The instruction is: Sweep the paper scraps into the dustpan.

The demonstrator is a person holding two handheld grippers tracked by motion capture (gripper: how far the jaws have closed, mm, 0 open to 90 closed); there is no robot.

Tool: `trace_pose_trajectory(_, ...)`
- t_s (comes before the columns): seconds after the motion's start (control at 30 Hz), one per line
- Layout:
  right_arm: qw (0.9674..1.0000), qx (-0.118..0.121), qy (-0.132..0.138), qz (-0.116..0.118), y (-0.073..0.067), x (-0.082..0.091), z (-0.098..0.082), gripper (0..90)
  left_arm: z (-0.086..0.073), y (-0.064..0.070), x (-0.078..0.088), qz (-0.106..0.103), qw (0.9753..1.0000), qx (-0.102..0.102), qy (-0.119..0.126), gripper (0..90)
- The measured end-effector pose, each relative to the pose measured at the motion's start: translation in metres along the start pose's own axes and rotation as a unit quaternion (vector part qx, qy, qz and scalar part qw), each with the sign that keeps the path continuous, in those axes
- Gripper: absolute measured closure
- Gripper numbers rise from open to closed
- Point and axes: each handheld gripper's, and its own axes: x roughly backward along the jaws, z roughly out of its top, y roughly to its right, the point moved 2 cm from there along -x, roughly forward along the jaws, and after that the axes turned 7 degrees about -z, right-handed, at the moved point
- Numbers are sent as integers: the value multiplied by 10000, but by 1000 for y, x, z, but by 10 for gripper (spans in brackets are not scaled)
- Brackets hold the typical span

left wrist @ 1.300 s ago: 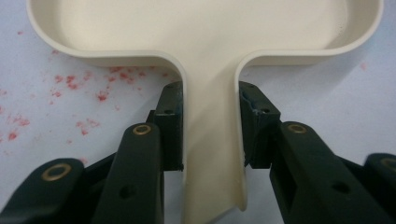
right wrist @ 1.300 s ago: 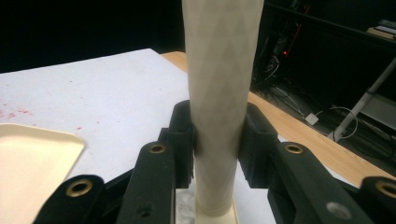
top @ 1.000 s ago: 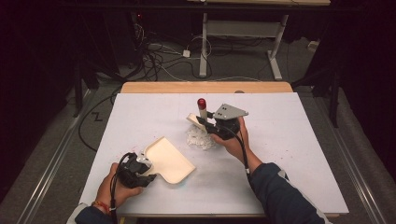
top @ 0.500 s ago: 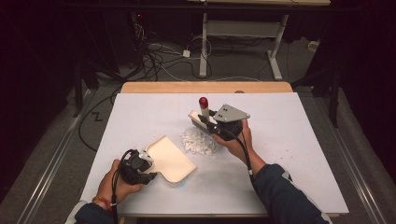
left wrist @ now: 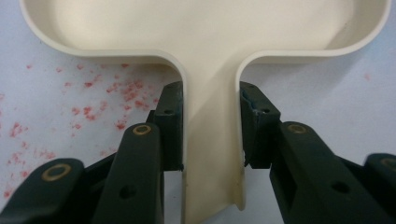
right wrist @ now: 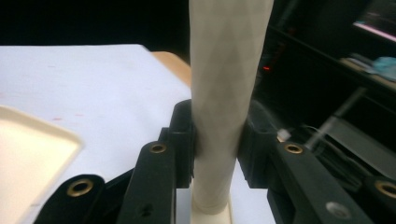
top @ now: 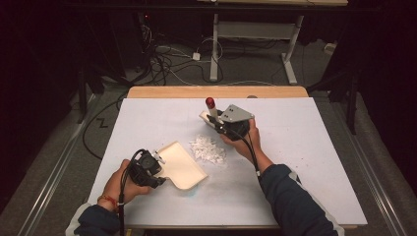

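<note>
A cream dustpan lies flat on the white table at the front left. My left gripper is shut on the dustpan's handle, with one jaw pressed against each side. A loose pile of white scraps sits just right of the pan's open edge. Behind the pile, my right gripper is shut on a brush handle, white and upright, with a red tip. The brush's cream head is near the table, behind the pile.
Faint red specks mark the table beside the pan's handle. A wooden strip runs along the table's far edge. Beyond it, cables and desk legs stand on the dark floor.
The scrap pile has spread slightly toward the front and the dustpan. The right gripper with the brush has shifted a little behind it. The left gripper and dustpan have hardly moved.
</note>
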Motion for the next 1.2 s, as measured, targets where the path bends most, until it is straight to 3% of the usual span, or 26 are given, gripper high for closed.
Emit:
trace_pose_trajectory(0.17,9976,97,117,678,-19,4,4,706,1,-2,-1,-58,10000,27,-10,638)
trace_pose_trajectory(0.2,9976,97,117,678,-19,4,4,706,2,-2,-1,-61,10000,26,-26,638)
trace_pose_trajectory(0.23,9948,84,214,992,-26,7,7,707,2,-3,-1,-65,10000,31,-32,638)
trace_pose_trajectory(0.3,9911,119,279,1293,-33,10,10,707,3,-3,-2,-60,10000,14,-52,638)
trace_pose_trajectory(0.37,9897,139,301,1395,-37,11,12,707,4,-3,-2,-50,10000,6,-69,638)
trace_pose_trajectory(0.47,9840,244,394,1719,-49,14,17,708,8,-2,-3,-38,9999,-34,-93,638)
trace_pose_trajectory(0.5,9840,244,394,1719,-49,14,17,708,9,-2,-4,-36,9999,-62,-104,638)
trace_pose_trajectory(0.63,9783,380,557,1961,-59,21,25,708,12,2,-6,-30,9998,-167,-138,637)
trace_pose_trajectory(0.8,9794,448,672,1850,-61,27,31,708,14,8,-8,-30,9995,-287,-151,637)
trace_pose_trajectory(0.83,9804,420,669,1803,-60,28,32,708,14,9,-9,-35,9994,-308,-158,637)
trace_pose_trajectory(0.87,9836,374,697,1623,-55,32,35,708,14,10,-9,-23,9993,-335,-146,637)
trace_pose_trajectory(0.9,9836,374,697,1623,-55,32,35,708,14,11,-10,-11,9993,-341,-142,637)
trace_pose_trajectory(1.0,9895,373,636,1246,-44,44,40,708,14,11,-13,-1,9992,-351,-190,637)
trace_pose_trajectory(1.07,9948,54,500,887,-28,63,39,708,14,12,-14,2,9991,-368,-213,637)
trace_pose_trajectory(1.2,9990,-152,160,379,-12,85,30,708,16,13,-16,44,9991,-365,-208,636)
